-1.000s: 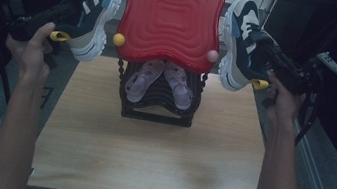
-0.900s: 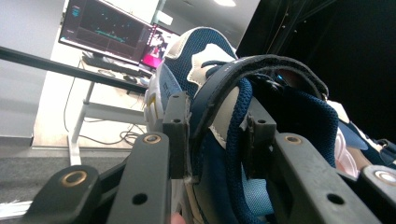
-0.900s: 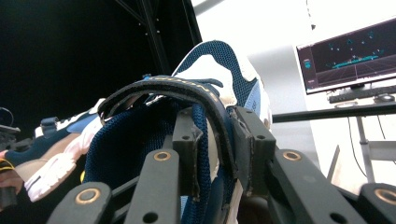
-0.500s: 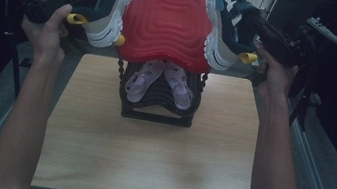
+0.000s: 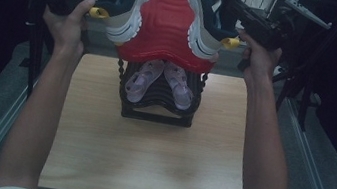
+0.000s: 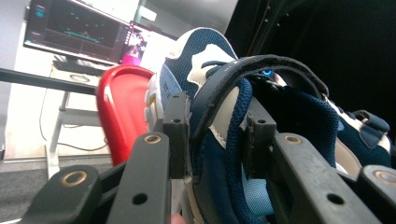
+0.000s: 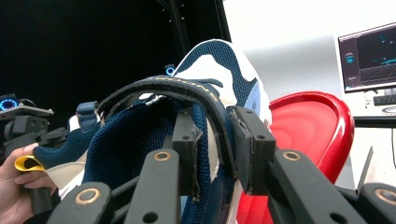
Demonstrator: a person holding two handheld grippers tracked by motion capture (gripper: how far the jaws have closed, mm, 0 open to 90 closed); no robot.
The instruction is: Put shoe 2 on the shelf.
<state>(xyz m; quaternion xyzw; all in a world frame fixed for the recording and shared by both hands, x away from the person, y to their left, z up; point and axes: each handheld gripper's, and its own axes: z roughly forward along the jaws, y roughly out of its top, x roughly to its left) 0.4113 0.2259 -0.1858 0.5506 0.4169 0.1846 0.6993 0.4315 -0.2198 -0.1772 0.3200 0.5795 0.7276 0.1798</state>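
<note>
**Both sneakers lifting clear of the red tray**

Left claw [image 6: 212, 140] is clenching the collar of the left sneaker [image 5: 129, 3]; right claw [image 7: 215, 149] is clamping the collar of the right sneaker [image 5: 203, 19]. Both shoes are hanging high above the bench [image 5: 147, 157], soles pressing against the red tray [image 5: 166, 28] between them. Judgement: grips are sitting on soft fabric, so keeping both hands level and avoiding knocking the black rack [image 5: 157, 103] is advisable.
</note>
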